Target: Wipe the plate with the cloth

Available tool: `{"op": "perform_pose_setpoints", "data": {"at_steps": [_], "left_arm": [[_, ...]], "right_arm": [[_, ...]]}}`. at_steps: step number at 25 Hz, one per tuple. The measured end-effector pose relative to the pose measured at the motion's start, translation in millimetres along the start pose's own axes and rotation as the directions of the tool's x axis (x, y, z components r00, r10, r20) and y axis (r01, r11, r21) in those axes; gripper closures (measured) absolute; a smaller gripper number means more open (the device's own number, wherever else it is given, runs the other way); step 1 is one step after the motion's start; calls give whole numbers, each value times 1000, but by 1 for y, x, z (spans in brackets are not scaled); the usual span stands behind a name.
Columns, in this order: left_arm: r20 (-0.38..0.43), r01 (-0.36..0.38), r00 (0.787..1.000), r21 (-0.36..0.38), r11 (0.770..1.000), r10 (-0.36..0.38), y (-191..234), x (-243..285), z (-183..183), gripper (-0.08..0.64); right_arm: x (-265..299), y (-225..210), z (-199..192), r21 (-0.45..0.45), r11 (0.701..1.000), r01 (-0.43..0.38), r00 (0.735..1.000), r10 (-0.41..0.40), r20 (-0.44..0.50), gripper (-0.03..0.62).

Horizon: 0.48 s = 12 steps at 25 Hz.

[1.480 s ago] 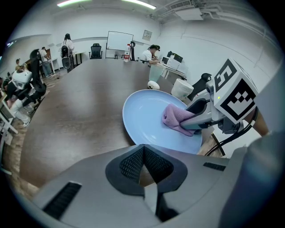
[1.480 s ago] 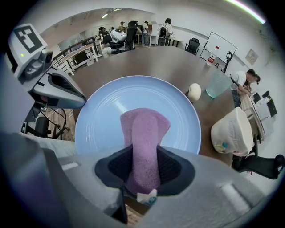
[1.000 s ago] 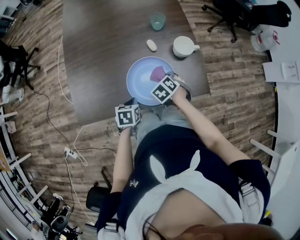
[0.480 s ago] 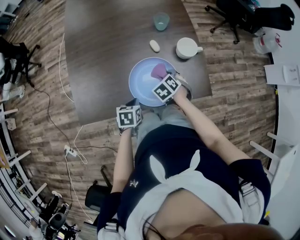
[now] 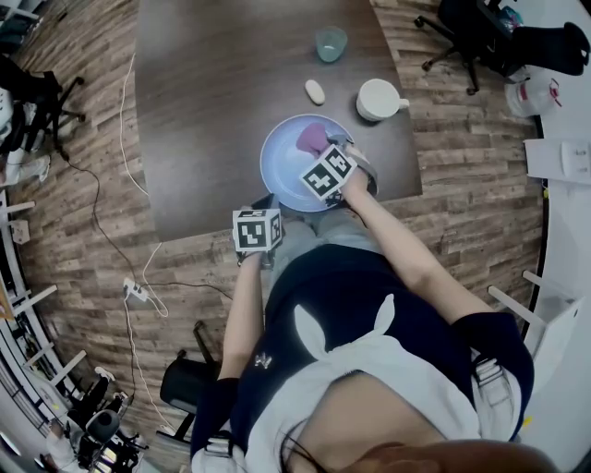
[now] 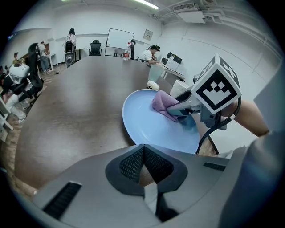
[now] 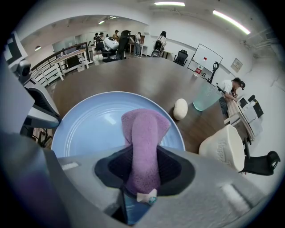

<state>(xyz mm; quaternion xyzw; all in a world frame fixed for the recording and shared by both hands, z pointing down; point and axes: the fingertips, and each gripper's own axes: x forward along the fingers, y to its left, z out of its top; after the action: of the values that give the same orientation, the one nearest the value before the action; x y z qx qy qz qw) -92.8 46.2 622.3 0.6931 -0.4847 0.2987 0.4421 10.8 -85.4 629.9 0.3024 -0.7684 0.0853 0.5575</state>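
A light blue plate (image 5: 286, 162) lies near the front edge of the dark wooden table (image 5: 212, 111). My right gripper (image 5: 328, 146) is shut on a folded purple cloth (image 5: 311, 138), which rests on the plate's far right part. In the right gripper view the cloth (image 7: 144, 129) runs out between the pads onto the plate (image 7: 89, 124). My left gripper (image 5: 265, 200) stands at the plate's near left rim by the table edge. Its jaws (image 6: 143, 149) are shut with nothing seen between them, and the plate (image 6: 151, 124) lies just beyond the tips.
A white mug (image 5: 379, 99), a small white oval object (image 5: 315, 91) and a teal cup (image 5: 331, 42) stand behind the plate. Office chairs (image 5: 471, 28) and cables (image 5: 138, 286) are on the wooden floor around the table.
The head view has shifted a little, so the table sits further right in the frame. The right gripper keeps the cloth on the same part of the plate. The left gripper stays put.
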Motion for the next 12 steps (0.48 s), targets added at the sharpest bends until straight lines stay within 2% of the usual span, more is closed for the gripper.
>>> {"op": "perform_pose_setpoints", "data": {"at_steps": [12], "left_arm": [[-7, 6, 1000, 3, 1000, -6, 0, 2, 0, 557]], "right_arm": [[2, 27, 16, -44, 996, -78, 996, 79, 42, 453]]}}
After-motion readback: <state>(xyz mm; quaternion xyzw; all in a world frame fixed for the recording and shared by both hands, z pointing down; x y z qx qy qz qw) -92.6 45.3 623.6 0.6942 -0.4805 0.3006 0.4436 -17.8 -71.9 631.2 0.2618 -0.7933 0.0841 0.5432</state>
